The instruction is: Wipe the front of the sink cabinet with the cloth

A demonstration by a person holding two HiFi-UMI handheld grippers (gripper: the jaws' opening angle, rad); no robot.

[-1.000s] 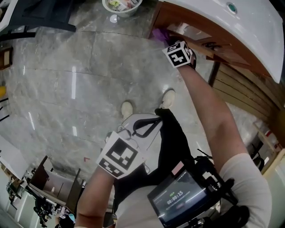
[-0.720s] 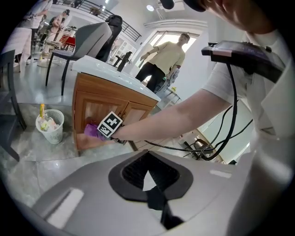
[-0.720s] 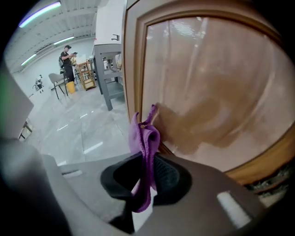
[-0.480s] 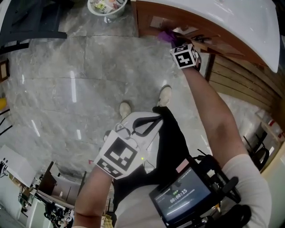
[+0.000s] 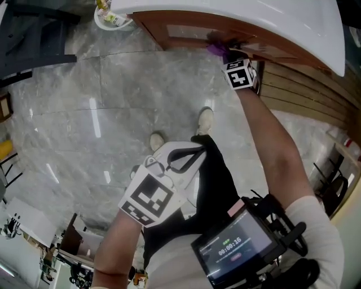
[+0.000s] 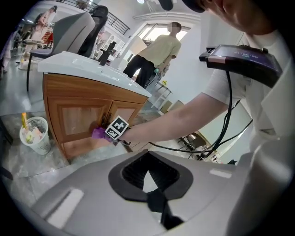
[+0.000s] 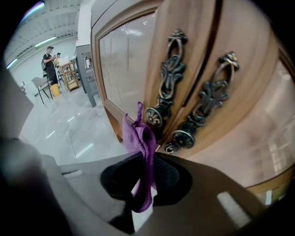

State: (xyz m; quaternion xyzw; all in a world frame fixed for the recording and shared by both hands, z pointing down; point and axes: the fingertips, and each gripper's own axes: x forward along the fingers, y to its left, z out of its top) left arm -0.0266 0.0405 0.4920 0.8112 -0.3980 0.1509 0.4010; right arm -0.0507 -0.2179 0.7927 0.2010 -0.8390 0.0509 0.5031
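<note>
My left gripper (image 6: 154,197) hangs well back from the sink cabinet (image 6: 78,115), its jaws pressed together on nothing. At the cabinet's front, my right gripper (image 7: 143,184) pinches the purple cloth (image 7: 142,138). The cloth's bunched upper fold sits right at the lower end of the left door's ornate handle (image 7: 168,78), where the cabinet's doors meet.

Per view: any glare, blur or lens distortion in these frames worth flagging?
Head view: fisheye bend, light streaks glare on the marble floor, white sink top nearly blown out. Left gripper view: dark vignetted corners, bright window backlight, left gripper soft up close. Right gripper view: cabinet door curves with the lens, reflections sheen its panel; purple cloth and handles are sharp.
</note>
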